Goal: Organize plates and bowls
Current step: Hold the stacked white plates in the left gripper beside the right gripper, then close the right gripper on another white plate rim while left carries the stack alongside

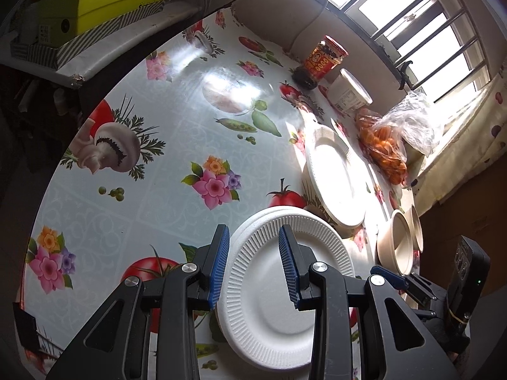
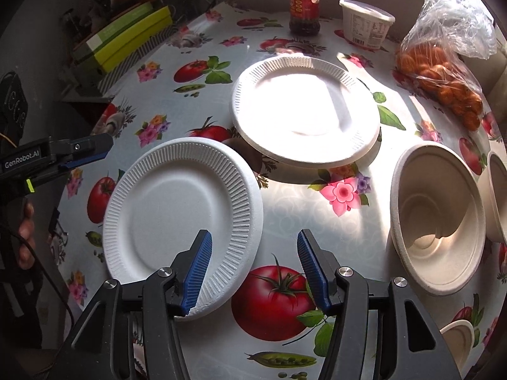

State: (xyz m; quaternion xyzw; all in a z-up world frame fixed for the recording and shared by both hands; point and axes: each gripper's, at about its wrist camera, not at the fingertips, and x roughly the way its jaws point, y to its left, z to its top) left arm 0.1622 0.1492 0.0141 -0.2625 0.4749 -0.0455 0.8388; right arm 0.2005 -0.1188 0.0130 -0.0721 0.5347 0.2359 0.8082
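Note:
A ribbed white foam plate [image 2: 177, 209] lies flat on the flowered tablecloth. My right gripper [image 2: 256, 269] hangs open over the plate's near-right rim, its left finger above the rim and its right finger above a printed tomato, holding nothing. My left gripper [image 1: 253, 266] is open above the same plate [image 1: 279, 291], with nothing between its fingers. In the right wrist view it shows at the far left, clear of the plate. A second white plate [image 2: 304, 110] sits farther back in sunlight. A beige bowl [image 2: 437, 215] stands to the right, with another bowl [image 2: 497, 196] at the frame edge.
Along the back stand a red-labelled jar [image 2: 302, 6], a white tub [image 2: 364, 22] and a plastic bag of orange fruit [image 2: 443, 79]. Green boxes [image 2: 126, 38] are stacked at the back left. A small beige bowl [image 2: 456, 338] sits near the front right. A person's hand [image 2: 25, 231] is at left.

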